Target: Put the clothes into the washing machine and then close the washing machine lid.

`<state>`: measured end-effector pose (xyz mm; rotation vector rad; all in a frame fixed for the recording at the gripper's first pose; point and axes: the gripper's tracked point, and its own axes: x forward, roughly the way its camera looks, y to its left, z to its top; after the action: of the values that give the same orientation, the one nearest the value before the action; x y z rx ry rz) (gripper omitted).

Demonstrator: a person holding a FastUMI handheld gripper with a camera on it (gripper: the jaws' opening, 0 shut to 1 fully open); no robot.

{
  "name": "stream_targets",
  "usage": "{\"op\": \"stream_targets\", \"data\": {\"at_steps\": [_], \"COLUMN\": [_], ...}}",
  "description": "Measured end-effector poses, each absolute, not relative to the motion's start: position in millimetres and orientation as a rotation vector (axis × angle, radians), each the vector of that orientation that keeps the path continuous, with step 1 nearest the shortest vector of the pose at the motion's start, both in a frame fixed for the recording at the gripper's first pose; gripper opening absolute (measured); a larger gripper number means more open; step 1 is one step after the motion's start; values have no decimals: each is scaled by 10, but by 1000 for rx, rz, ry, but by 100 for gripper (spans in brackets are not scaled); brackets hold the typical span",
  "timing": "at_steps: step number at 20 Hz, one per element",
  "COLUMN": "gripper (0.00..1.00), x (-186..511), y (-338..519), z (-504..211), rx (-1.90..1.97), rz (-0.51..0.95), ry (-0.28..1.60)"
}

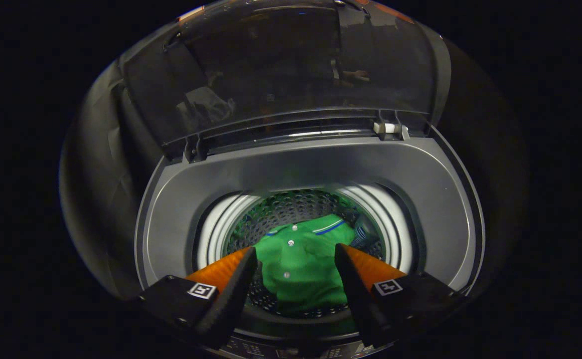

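Hand-held gripper [296, 262] hangs over the mouth of the washing machine with its two orange-backed fingers [231, 284] spread wide apart and pressing on nothing; it is released. Between and beyond those fingers lies the green shirt [301, 264], a buttoned garment with a blue-striped collar, resting down inside the perforated drum [291, 204] and clear of both fingertips. A darker piece of cloth [365, 234] shows just beside the shirt, against the drum wall. Around the drum runs a white ring [216, 229], and around that the grey top deck of the washing machine [281, 169]. Beyond the deck, the dark see-through lid [291, 65] stands raised on its hinges at the far side of the opening. Judging by this, the loading step looks done or nearly so, and closing the lid is what remains. That move would call for lifting the fingers out of the opening, reaching past the drum to the lid's upper edge, and drawing it forward and down until it lies flat on the deck, keeping the fingers clear of the closing gap.
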<state>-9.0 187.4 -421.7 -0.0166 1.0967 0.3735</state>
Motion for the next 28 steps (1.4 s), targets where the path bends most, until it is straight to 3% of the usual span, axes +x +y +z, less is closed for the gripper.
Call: {"op": "stream_targets", "data": {"at_steps": [14,19,28], "gripper": [99,99,98], "x": [-115,8,932], "y": [1845,1945,2028], "z": [-3926,-3098,-1200], "rx": [-14,54,68], "rz": [376,424,459], "ry": [1008,826,439]}}
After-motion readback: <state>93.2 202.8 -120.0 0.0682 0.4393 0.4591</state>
